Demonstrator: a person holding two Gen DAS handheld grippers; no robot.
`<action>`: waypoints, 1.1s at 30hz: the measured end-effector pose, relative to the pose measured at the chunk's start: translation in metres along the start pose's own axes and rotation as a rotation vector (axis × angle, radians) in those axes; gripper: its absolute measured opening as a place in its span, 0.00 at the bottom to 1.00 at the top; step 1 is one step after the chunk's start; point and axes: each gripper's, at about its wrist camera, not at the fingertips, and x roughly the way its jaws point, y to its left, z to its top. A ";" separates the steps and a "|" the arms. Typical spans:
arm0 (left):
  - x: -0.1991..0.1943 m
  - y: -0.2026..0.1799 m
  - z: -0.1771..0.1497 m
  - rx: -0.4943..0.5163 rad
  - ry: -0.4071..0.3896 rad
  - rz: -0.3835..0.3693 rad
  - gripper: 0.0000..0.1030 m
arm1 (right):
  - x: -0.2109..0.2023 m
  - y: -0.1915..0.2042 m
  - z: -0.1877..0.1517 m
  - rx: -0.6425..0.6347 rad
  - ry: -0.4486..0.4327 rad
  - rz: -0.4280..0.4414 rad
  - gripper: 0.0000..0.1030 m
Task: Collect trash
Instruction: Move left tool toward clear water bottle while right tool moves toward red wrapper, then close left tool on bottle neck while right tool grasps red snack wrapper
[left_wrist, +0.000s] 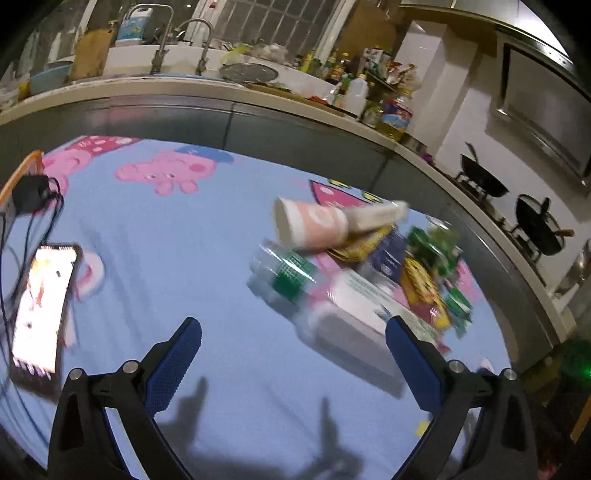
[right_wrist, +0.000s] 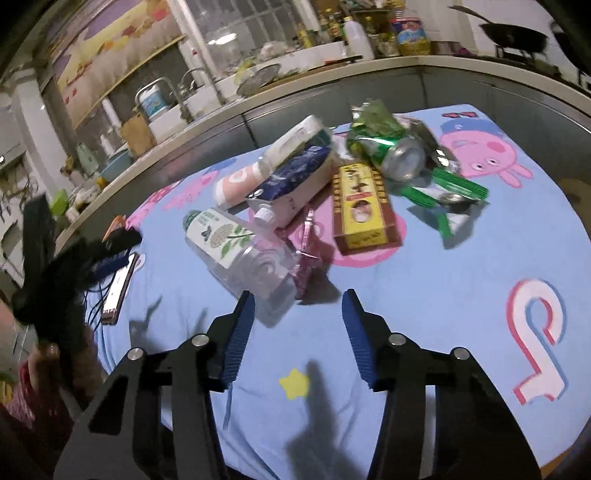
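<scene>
A pile of trash lies on the blue cartoon tablecloth (right_wrist: 424, 295). It holds a clear plastic bottle (right_wrist: 240, 251), a pink paper cup (right_wrist: 232, 184), a yellow-red carton (right_wrist: 360, 206), a crushed green can (right_wrist: 391, 151), green wrappers (right_wrist: 443, 192) and a blue-white pack (right_wrist: 291, 177). My right gripper (right_wrist: 298, 302) is open and empty just in front of the bottle. In the left wrist view the pink cup (left_wrist: 314, 225) and the bottle (left_wrist: 284, 273) lie ahead to the right. My left gripper (left_wrist: 293, 332) is open wide and empty above the cloth.
A lit phone (left_wrist: 40, 306) with cables lies at the table's left edge, and it also shows in the right wrist view (right_wrist: 118, 288). A kitchen counter (left_wrist: 221, 92) with sink, bottles and stove pans (left_wrist: 480, 177) runs behind the table.
</scene>
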 end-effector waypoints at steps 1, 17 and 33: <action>0.005 0.006 0.007 -0.012 0.015 0.003 0.83 | 0.003 0.004 0.002 -0.019 0.004 0.005 0.45; 0.108 0.037 0.053 -0.294 0.360 -0.307 0.72 | 0.069 0.086 0.018 -0.242 0.135 0.209 0.47; 0.117 0.020 0.065 -0.167 0.398 -0.212 0.63 | 0.024 -0.010 0.017 0.007 0.022 -0.024 0.46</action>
